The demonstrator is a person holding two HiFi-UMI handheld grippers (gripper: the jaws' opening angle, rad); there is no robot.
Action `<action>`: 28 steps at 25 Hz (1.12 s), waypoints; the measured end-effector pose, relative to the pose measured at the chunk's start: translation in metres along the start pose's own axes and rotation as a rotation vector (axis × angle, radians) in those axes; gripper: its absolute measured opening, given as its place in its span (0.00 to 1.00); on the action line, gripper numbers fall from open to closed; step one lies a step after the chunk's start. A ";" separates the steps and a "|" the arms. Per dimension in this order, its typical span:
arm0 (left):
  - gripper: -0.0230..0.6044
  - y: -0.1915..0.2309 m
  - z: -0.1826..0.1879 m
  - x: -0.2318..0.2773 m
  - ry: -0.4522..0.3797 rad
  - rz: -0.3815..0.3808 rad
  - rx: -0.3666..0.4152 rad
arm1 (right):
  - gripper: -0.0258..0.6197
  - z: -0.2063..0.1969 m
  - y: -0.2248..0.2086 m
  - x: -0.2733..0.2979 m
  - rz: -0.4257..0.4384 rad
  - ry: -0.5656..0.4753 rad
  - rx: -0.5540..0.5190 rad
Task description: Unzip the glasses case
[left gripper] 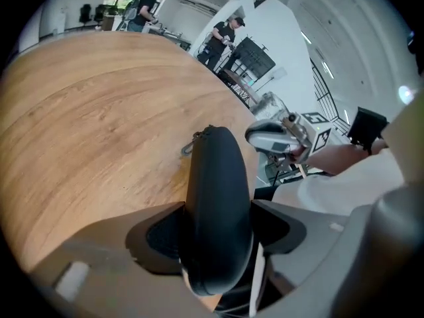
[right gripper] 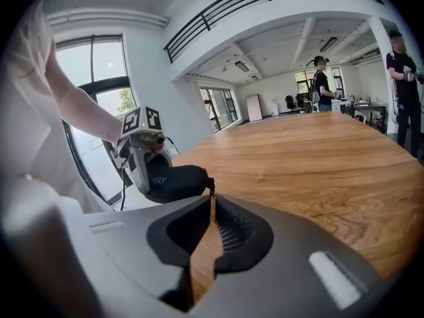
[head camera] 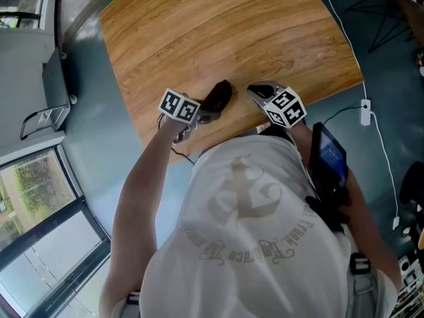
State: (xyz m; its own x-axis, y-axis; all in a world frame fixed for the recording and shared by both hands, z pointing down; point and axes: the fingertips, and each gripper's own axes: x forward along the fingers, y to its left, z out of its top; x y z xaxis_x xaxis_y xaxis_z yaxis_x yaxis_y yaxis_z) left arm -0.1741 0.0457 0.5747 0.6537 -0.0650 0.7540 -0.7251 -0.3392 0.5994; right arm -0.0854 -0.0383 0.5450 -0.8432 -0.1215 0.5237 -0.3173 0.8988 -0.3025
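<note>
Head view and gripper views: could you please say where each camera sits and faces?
Head view: on the person's head, facing down at the round wooden table; arms, white shirt show.
Left gripper view: on the left gripper, along jaws clamping the black glasses case; right hand shows.
Right gripper view: on the right gripper, along shut jaws; left arm shows.
All share the case.

The scene is brightly lit by daylight from tall windows (right gripper: 93,71) and by ceiling lamps (left gripper: 404,95). Soft shadows are cast on the table (head camera: 218,38). Both gripper views are strongly bent at the edges and ringed in black.
</note>
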 end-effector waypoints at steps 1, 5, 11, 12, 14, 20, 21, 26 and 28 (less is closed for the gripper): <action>0.56 0.003 0.004 0.002 -0.011 0.012 -0.011 | 0.09 -0.003 0.001 -0.001 -0.003 0.002 0.008; 0.57 0.025 0.023 0.009 -0.038 0.103 -0.031 | 0.08 -0.012 0.005 0.001 -0.005 0.006 0.042; 0.57 0.049 0.048 0.014 -0.070 0.165 -0.032 | 0.08 -0.022 0.001 -0.005 -0.035 -0.008 0.104; 0.57 0.053 0.051 0.013 -0.074 0.171 -0.040 | 0.08 -0.022 -0.002 -0.009 -0.044 -0.014 0.116; 0.58 0.059 0.052 0.011 -0.075 0.168 -0.062 | 0.08 -0.023 -0.007 -0.018 -0.061 -0.022 0.135; 0.62 0.066 0.055 0.008 -0.092 0.161 -0.086 | 0.08 -0.034 -0.022 -0.040 -0.074 -0.040 0.178; 0.63 0.067 0.055 0.007 -0.086 0.178 -0.079 | 0.08 -0.035 -0.024 -0.043 -0.072 -0.039 0.179; 0.66 0.073 0.041 -0.004 -0.070 0.231 -0.056 | 0.08 -0.036 -0.027 -0.048 -0.048 -0.031 0.157; 0.69 0.073 0.039 -0.012 -0.066 0.245 -0.034 | 0.08 -0.033 -0.031 -0.051 -0.040 -0.027 0.144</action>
State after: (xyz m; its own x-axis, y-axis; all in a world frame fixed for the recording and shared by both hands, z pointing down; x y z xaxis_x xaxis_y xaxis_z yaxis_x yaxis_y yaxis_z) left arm -0.2265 -0.0144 0.5991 0.4698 -0.2027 0.8592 -0.8695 -0.2743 0.4108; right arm -0.0179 -0.0463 0.5543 -0.8396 -0.1687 0.5164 -0.4080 0.8234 -0.3943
